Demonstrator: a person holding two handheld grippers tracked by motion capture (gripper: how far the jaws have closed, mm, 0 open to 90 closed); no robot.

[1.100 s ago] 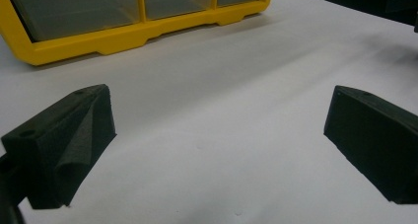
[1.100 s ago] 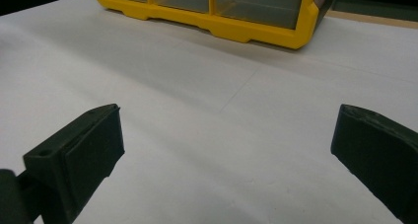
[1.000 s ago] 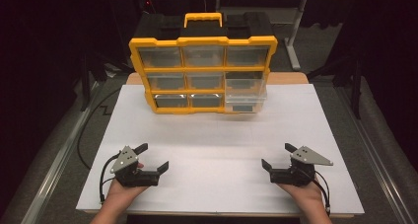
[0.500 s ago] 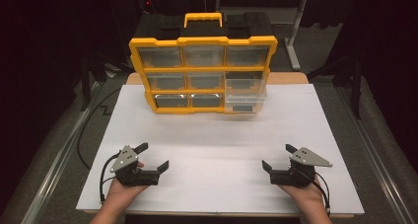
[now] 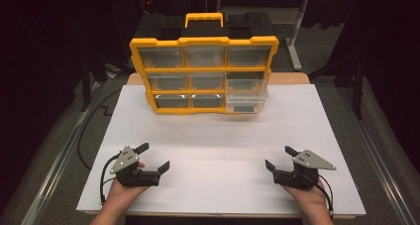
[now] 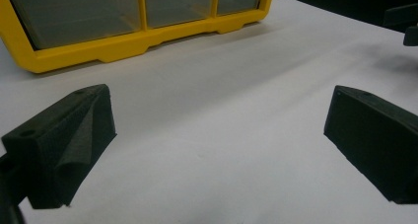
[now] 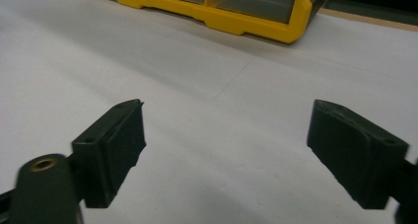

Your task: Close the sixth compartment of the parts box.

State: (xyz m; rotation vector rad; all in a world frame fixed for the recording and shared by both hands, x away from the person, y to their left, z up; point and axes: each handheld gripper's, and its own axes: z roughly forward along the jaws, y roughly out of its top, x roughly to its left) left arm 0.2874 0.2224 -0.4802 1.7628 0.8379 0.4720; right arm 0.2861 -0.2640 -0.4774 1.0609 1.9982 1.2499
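A yellow organizer box [image 5: 204, 69] with clear drawers stands upright at the far side of the white table [image 5: 218, 140]. Its bottom right drawer [image 5: 246, 100] sticks out a little. My left gripper [image 5: 154, 155] rests open near the front left, held by a hand, with bare table between its jaws [image 6: 217, 130]. My right gripper [image 5: 278, 156] sits at the front right, also open. Its jaws have just been closing a little with nothing between them [image 7: 226, 135]. Both grippers point toward the box and are well apart from it.
The box has a yellow carry handle [image 5: 203, 19] on top. A black cable [image 5: 86, 131] runs along the floor left of the table. Metal rails [image 5: 47, 170] flank the table on both sides. Dark floor surrounds everything.
The right gripper's jaws stand slightly closer together than before. Both hands and the box have stayed where they were.
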